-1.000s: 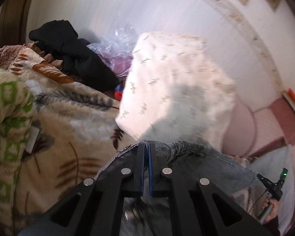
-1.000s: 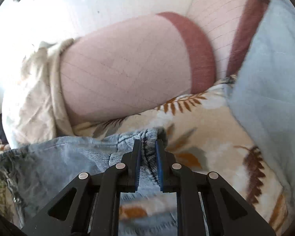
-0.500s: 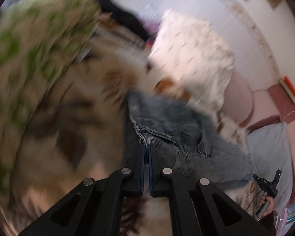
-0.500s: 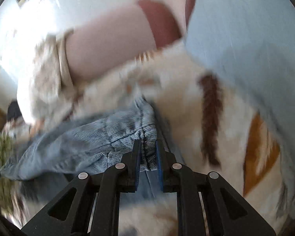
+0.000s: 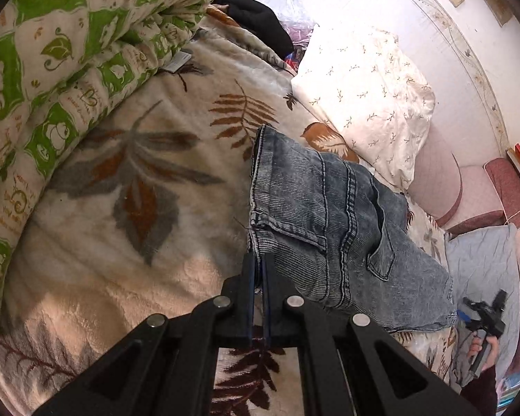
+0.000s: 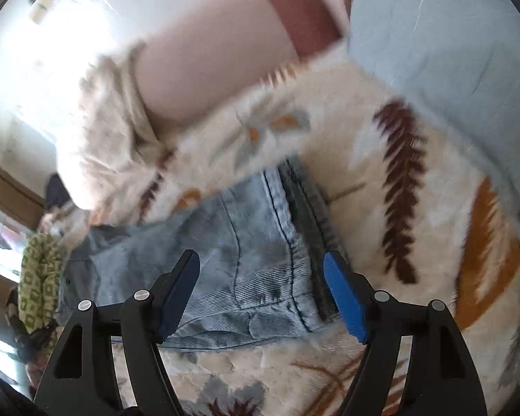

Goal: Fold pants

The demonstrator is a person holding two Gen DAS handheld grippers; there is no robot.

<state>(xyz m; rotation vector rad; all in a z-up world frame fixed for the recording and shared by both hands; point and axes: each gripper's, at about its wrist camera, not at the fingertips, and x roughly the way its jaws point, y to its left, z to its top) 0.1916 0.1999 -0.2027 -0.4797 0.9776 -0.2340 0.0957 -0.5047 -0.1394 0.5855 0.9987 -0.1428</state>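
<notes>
The blue denim pants [image 5: 332,222] lie folded on a cream blanket with a leaf pattern [image 5: 128,208]. My left gripper [image 5: 258,260] is shut on the near corner of the pants, at the hem edge. In the right wrist view the pants [image 6: 225,263] lie flat on the blanket, and my right gripper [image 6: 263,270] is open just above them with its blue pads [image 6: 343,294] spread wide, holding nothing. The right gripper also shows in the left wrist view [image 5: 482,319], beyond the far end of the pants.
A green and cream quilt [image 5: 52,69] is heaped at the left. A white patterned pillow [image 5: 364,93] and a pink bolster [image 5: 436,176] lie behind the pants. A light blue cover [image 6: 443,34] lies at the right. Black clothing [image 5: 249,10] lies at the back.
Both grippers brought the pants down onto the blanket. The right gripper has opened and let go of the pants. The left gripper stays shut on its corner.
</notes>
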